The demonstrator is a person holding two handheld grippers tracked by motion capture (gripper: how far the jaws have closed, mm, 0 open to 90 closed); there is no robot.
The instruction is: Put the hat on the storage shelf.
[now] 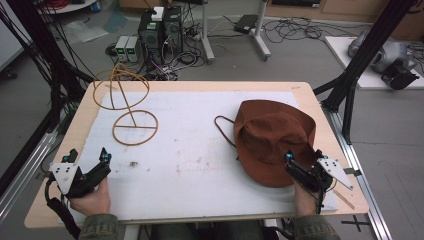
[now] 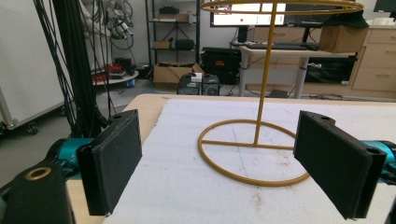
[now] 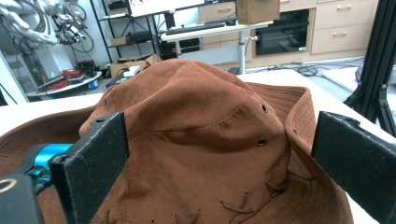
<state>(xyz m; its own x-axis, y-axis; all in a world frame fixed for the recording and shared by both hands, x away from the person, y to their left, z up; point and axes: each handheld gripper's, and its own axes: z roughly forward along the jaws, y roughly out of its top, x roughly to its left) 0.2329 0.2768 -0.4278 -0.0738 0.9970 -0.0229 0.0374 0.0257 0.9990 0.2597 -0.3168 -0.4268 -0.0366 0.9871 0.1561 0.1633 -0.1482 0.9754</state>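
A brown brimmed hat (image 1: 272, 135) lies on the right side of the white sheet, its cord (image 1: 224, 128) looping out to the left. My right gripper (image 1: 304, 161) is at the hat's near edge. In the right gripper view the hat (image 3: 201, 112) rises between the gripper's (image 3: 224, 163) wide-apart jaws, which stand open with no pad pressing on it. A gold wire hat stand (image 1: 131, 107) stands at the back left. My left gripper (image 1: 89, 156) rests near the front left corner, open and empty, with the stand's ring base (image 2: 254, 179) ahead of its (image 2: 219, 165) jaws.
A white foam sheet (image 1: 190, 150) covers most of the wooden table (image 1: 80, 125). Black frame posts (image 1: 367, 50) stand at both sides. Computers and tangled cables (image 1: 160, 35) sit on the floor beyond the far edge.
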